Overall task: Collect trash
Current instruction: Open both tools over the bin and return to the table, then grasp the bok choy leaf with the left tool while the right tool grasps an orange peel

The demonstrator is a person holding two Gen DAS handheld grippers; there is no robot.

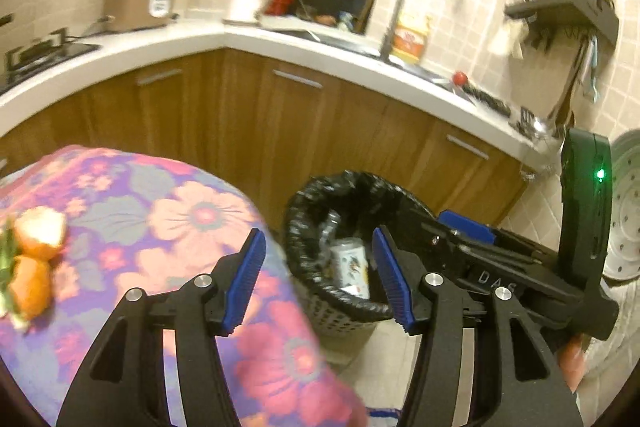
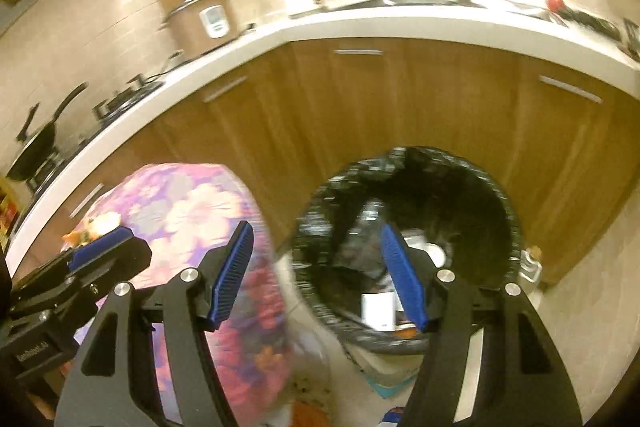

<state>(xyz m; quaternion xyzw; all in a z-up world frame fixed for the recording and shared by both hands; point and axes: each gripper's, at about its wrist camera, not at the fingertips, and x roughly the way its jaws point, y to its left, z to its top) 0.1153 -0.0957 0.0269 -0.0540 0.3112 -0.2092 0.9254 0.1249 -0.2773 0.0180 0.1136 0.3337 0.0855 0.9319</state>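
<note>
Both the left gripper (image 1: 318, 281) and right gripper (image 2: 318, 277) are gaping empty; orange peels (image 1: 34, 259) are lying at nine o'clock, the trash bin (image 1: 316, 311) sitting between the fingers.

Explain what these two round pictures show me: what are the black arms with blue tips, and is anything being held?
Each picture comes from a fisheye camera on a hand-held two-finger gripper, looking along its fingers. The left gripper and the right gripper both stand open with nothing between their blue ribbed pads. Below them is a round bin lined with a black plastic bag, with a white printed carton and other scraps already inside. Beside it, a surface under a pink and purple flowered cloth still carries orange peel pieces. Behind runs a white kitchen counter.
</note>
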